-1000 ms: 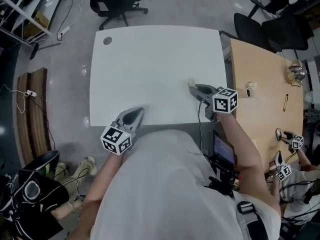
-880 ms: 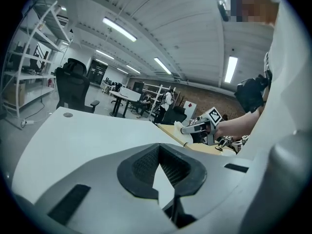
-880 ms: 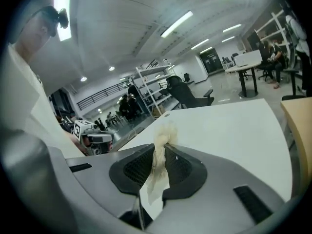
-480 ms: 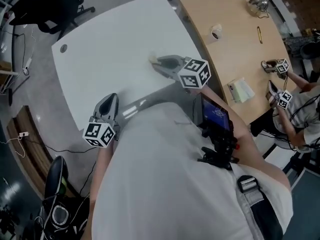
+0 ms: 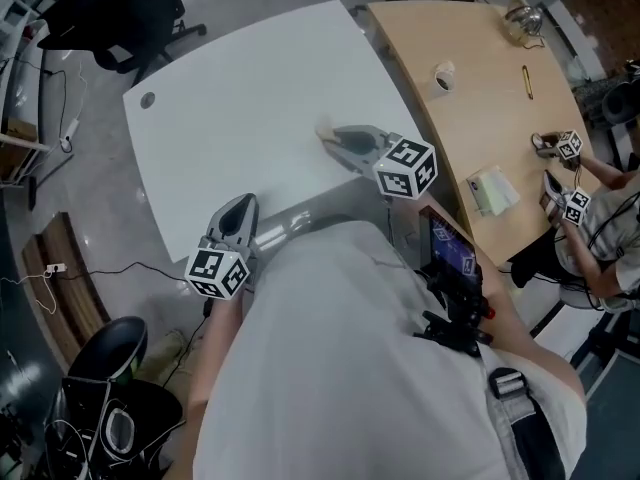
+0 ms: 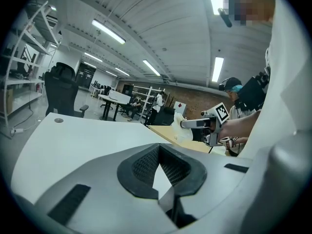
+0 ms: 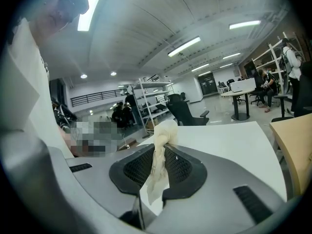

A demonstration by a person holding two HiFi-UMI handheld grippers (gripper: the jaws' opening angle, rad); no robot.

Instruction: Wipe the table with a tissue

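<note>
— Fingers (image 6: 139, 167) of our left gripper (image 5: 242, 208) were closed on nothing at the white table's (image 5: 250, 98) near edge. Our right gripper (image 5: 338, 136) pinched the tissue (image 7: 160, 155) over its right side.
— We judged it light, soft and easily torn, best held bunched. Containers?
— One small round thing (image 5: 443, 76), far right; we couldn't tell.

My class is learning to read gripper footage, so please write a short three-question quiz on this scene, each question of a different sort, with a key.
1. True or false: the left gripper holds the tissue.
2. The right gripper is over: A) the white table, B) the wooden table, C) a shelf.
3. What stands on the floor past the white table's far corner?
Key: 1 false, the right gripper is shut on it; 2 A; 3 a black office chair.
</note>
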